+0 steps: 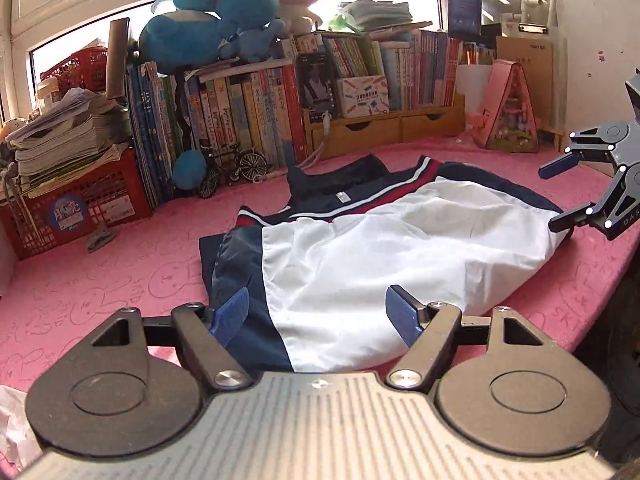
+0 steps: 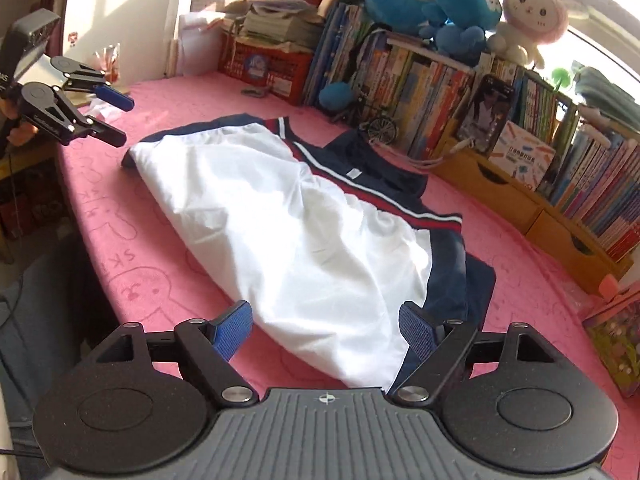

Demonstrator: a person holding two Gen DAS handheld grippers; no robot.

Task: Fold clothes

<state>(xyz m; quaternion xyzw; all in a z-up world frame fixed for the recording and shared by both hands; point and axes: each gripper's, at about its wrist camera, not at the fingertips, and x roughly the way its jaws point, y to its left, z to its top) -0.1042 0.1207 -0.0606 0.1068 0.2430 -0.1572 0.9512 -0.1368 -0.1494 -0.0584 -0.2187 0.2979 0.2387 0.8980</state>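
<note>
Holding both tongs spread wide with nothing between the pads, I hover my left tongs (image 1: 318, 312) and right tongs (image 2: 326, 330) above the near hem of the white-and-navy jacket (image 1: 380, 248), which lies partly folded on the pink table (image 1: 100, 264), in front of the row of books (image 1: 256, 112).

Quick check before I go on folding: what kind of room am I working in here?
Most likely a home bedroom or study, probably a child's. A pink patterned cover carries the jacket, packed rows of books line the window side, and plush toys sit on top of them.
</note>
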